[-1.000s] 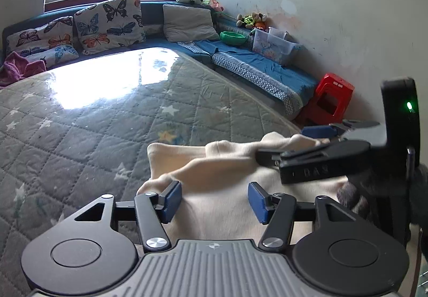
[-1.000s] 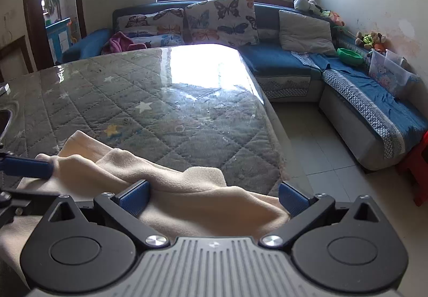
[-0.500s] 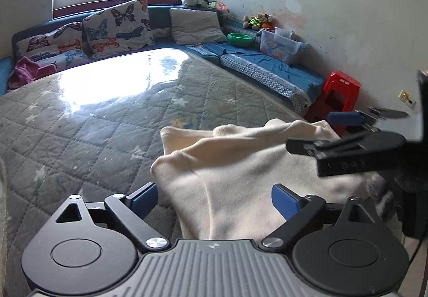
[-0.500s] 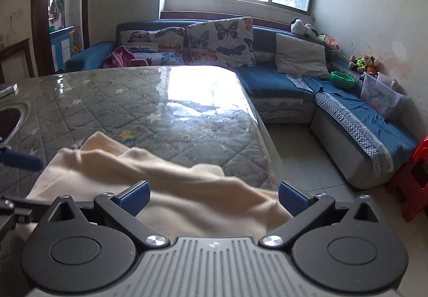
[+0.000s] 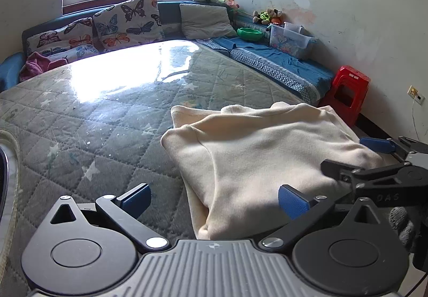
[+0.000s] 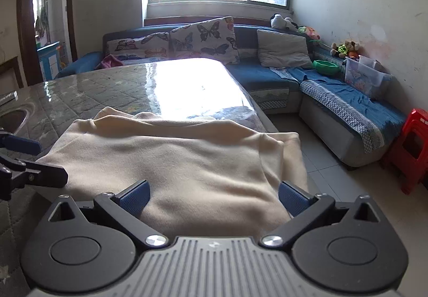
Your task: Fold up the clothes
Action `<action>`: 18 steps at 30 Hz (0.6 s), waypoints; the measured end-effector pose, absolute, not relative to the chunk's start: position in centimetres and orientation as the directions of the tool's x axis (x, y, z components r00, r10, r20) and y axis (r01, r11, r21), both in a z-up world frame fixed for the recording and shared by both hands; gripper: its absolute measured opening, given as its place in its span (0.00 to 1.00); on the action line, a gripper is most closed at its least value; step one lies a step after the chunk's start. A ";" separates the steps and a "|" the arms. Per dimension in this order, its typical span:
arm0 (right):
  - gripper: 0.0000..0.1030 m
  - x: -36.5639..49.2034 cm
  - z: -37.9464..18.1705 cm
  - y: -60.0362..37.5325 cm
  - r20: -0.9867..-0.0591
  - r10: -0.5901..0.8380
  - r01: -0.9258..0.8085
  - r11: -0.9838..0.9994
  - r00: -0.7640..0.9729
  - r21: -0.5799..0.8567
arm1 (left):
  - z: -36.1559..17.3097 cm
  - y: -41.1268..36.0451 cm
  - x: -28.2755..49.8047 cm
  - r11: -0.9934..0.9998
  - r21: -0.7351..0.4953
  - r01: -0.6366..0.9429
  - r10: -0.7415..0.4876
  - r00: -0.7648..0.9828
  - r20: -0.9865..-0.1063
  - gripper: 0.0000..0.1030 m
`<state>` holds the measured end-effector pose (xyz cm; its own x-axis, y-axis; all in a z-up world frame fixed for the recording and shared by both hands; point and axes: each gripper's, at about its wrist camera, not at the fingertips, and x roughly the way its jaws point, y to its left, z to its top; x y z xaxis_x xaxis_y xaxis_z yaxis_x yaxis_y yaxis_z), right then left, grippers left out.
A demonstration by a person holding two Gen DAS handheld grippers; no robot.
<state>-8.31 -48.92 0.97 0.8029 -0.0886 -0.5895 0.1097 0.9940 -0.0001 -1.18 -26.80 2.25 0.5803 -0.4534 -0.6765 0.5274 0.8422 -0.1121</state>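
A cream fleece garment (image 5: 256, 152) lies folded on the quilted grey table top (image 5: 101, 115), near its right edge. It also shows in the right wrist view (image 6: 171, 163). My left gripper (image 5: 214, 200) is open and empty, its blue pads either side of the garment's near left corner. My right gripper (image 6: 212, 196) is open and empty over the garment's near edge. The right gripper also shows at the right of the left wrist view (image 5: 374, 160), and the left gripper shows at the left of the right wrist view (image 6: 18, 160).
A blue corner sofa (image 6: 347, 99) with butterfly cushions (image 5: 125, 21) runs behind and to the right of the table. A red plastic stool (image 5: 347, 88) stands by the wall. A metal bowl rim (image 6: 16, 115) sits at the table's left. The floor (image 6: 321, 163) lies beyond the table's right edge.
The left gripper opened and let go of the garment, then drew back to the left. The right gripper drew back and rose. The garment now lies flatter on the table.
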 end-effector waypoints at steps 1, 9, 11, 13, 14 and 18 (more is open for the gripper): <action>1.00 -8.6 1.1 -49.0 -0.583 -0.085 0.112 0.994 0.808 0.011 | 2.2 -26.9 -1.3 0.844 -0.103 0.526 -0.446 0.583 -0.678 1.00; 1.00 -10.0 1.8 -48.8 -0.535 -0.050 0.107 0.991 0.843 0.076 | 2.1 -26.8 -2.2 0.858 -0.072 0.508 -0.411 0.595 -0.691 1.00; 1.00 -10.0 1.9 -48.7 -0.532 -0.030 0.093 0.991 0.846 0.093 | 2.0 -26.7 -2.3 0.862 -0.061 0.503 -0.400 0.601 -0.692 1.00; 1.00 -10.0 1.9 -48.6 -0.531 -0.014 0.081 0.991 0.848 0.103 | 2.0 -26.6 -2.6 0.864 -0.053 0.500 -0.392 0.604 -0.693 1.00; 1.00 -10.0 1.9 -48.6 -0.530 -0.006 0.075 0.991 0.848 0.108 | 2.0 -26.6 -2.7 0.865 -0.050 0.499 -0.389 0.605 -0.694 1.00; 1.00 -9.9 1.2 -48.1 -0.549 -0.018 0.076 0.994 0.836 0.083 | 1.9 -26.3 -2.9 0.870 -0.047 0.490 -0.378 0.604 -0.701 1.00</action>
<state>-9.95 -48.09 1.22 0.8356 -0.0181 -0.5490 0.0762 0.9936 0.0831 -2.92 -26.34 1.90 0.6041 -0.3784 -0.7014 0.4904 0.8702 -0.0471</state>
